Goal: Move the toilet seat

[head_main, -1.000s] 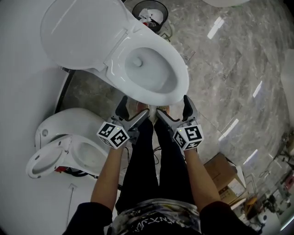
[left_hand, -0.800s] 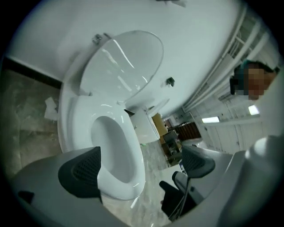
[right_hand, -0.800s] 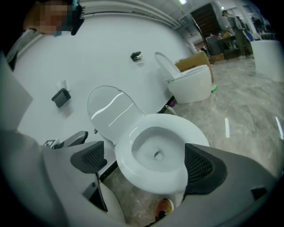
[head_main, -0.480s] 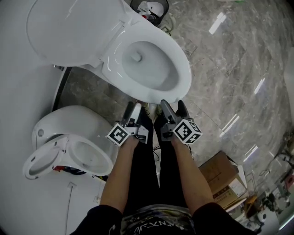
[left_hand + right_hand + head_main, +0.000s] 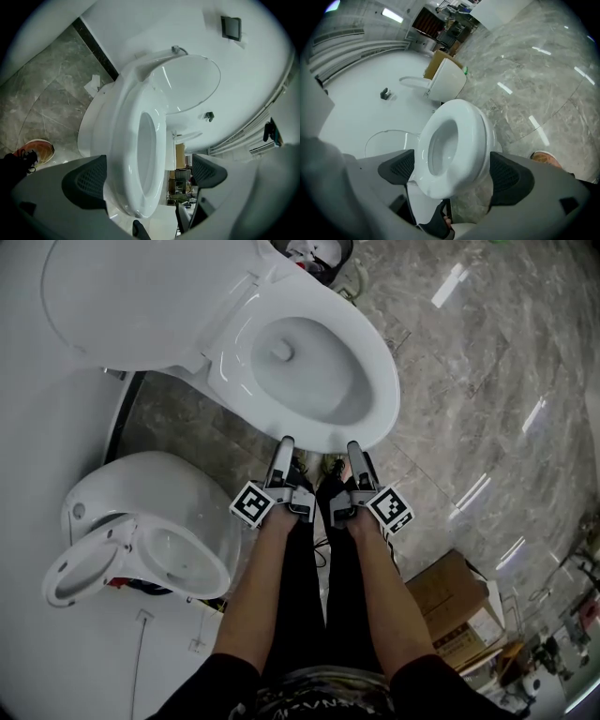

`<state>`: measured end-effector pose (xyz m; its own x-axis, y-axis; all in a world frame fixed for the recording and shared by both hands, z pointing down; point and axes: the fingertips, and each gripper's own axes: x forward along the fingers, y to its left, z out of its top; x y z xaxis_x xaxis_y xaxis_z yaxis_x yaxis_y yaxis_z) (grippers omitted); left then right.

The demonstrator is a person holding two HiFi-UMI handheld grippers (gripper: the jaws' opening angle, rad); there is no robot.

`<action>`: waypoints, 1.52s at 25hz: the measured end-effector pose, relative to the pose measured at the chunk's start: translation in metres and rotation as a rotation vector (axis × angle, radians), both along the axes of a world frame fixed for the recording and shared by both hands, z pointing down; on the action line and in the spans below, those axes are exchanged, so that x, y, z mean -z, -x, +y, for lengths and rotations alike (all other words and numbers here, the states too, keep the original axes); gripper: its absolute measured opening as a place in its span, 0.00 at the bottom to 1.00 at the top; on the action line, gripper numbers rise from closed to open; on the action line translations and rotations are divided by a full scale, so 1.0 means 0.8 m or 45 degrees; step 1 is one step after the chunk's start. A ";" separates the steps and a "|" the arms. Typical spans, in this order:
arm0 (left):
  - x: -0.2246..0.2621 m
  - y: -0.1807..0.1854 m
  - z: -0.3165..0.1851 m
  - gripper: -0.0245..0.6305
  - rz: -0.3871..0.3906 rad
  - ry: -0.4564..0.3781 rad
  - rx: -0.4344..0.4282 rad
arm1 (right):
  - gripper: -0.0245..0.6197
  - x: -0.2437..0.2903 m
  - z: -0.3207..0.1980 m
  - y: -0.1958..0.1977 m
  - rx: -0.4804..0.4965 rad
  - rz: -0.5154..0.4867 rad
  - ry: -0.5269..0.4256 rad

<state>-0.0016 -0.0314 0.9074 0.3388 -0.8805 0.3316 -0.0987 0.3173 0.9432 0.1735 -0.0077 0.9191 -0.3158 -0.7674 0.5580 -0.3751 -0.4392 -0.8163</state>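
Observation:
A white toilet stands ahead with its lid [image 5: 131,306] raised against the wall and its seat [image 5: 380,390] lying flat on the bowl. My left gripper [image 5: 284,446] and right gripper [image 5: 355,450] point side by side at the bowl's front rim, their tips just short of it. From the left gripper view the seat [image 5: 126,140] rises between the wide-apart pads of the left gripper [image 5: 145,176], untouched. In the right gripper view the seat's front [image 5: 473,140] shows between the jaws of the right gripper [image 5: 450,173]; they are closing, pads not pressing on it.
A smaller white toilet [image 5: 141,540] sits at the lower left by the white wall. A waste bin [image 5: 319,251] stands behind the bowl. A cardboard box [image 5: 459,601] lies at the lower right on the marble floor. The person's legs and shoes are directly below the grippers.
Both grippers have swung from a splayed pose to pointing straight ahead and have moved up to the bowl's front rim. The toilet seat and lid have not moved.

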 end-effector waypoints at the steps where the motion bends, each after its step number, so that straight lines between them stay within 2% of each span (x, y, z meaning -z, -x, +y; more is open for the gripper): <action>1: -0.004 -0.002 0.000 0.88 0.007 0.004 -0.002 | 0.81 -0.005 -0.001 0.001 -0.010 -0.010 0.007; 7: -0.015 -0.010 -0.005 0.87 0.025 0.027 0.015 | 0.80 -0.018 -0.007 0.003 -0.025 -0.039 0.024; 12: -0.018 -0.021 0.005 0.84 0.032 0.046 -0.038 | 0.60 -0.026 0.006 -0.007 -0.066 -0.058 0.066; 13: -0.020 -0.021 0.007 0.76 0.035 0.057 -0.031 | 0.55 -0.025 0.008 -0.008 -0.072 -0.063 0.066; 14: -0.023 -0.020 0.009 0.66 0.031 0.075 -0.024 | 0.43 -0.025 0.009 -0.009 -0.071 -0.064 0.063; 17: -0.047 -0.014 0.022 0.51 -0.058 0.187 -0.066 | 0.40 -0.031 0.010 -0.011 -0.068 -0.045 0.092; 19: -0.060 -0.010 0.031 0.28 -0.075 0.255 -0.076 | 0.30 -0.037 0.012 -0.013 -0.072 -0.037 0.123; 20: -0.062 -0.010 0.033 0.27 -0.072 0.265 -0.074 | 0.26 -0.038 0.014 -0.014 -0.078 -0.044 0.131; 28: -0.046 -0.012 0.032 0.27 -0.073 0.284 -0.025 | 0.25 -0.015 0.012 -0.016 -0.055 -0.081 0.110; 33: -0.013 -0.011 0.033 0.27 -0.032 0.311 -0.013 | 0.23 0.033 0.012 -0.013 0.017 -0.082 0.081; 38: 0.028 -0.005 0.031 0.26 -0.002 0.283 0.048 | 0.22 0.089 0.002 -0.005 0.087 -0.071 0.029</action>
